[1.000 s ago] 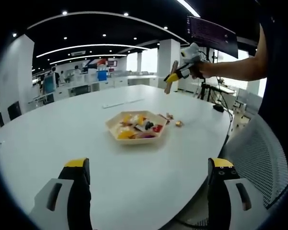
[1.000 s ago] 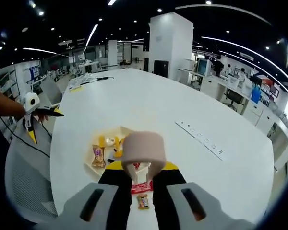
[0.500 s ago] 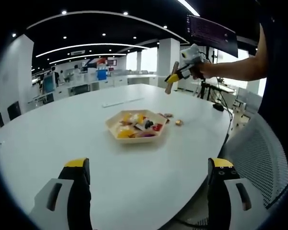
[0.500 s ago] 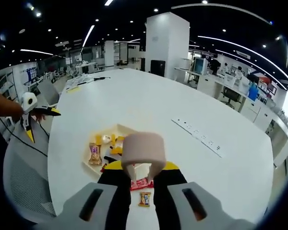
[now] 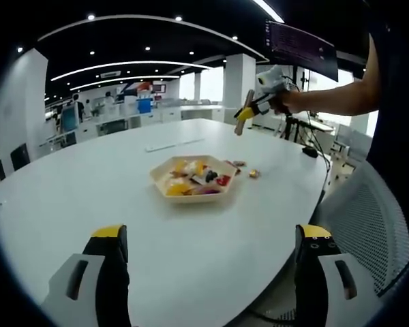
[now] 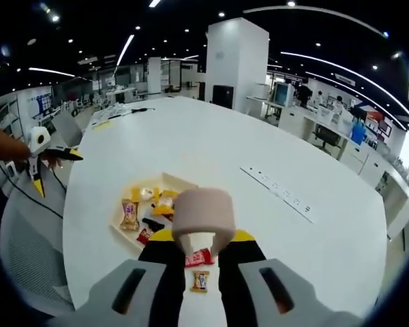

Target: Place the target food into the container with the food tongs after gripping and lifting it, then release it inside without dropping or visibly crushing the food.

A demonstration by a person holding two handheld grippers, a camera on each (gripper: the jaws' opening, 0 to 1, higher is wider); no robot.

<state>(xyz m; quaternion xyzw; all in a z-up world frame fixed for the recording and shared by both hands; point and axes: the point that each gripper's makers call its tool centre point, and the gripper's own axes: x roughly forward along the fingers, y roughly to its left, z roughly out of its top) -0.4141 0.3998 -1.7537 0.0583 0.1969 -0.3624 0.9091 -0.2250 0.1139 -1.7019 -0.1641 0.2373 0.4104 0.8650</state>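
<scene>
A pale hexagonal container [image 5: 193, 180] sits flat on the white bench [image 5: 88, 197], holding mixed wrapped snacks in yellow, red and dark wrappers. Just beside it lie a red packet [image 6: 199, 257] and a small gold-wrapped candy [image 6: 200, 280], apart from each other.

Open-plan office: dark ceiling with light strips [image 5: 129, 67], white pillar [image 6: 240, 58], bright windows [image 5: 211, 85].

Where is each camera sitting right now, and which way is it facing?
Left gripper view: rides the left gripper, low over the white table, facing the tray; the person's arm holds the right gripper high beyond.
Right gripper view: rides the right gripper, which clamps tongs, looking down on the tray and two loose snacks.
Shared: table, tray, each other's gripper.
</scene>
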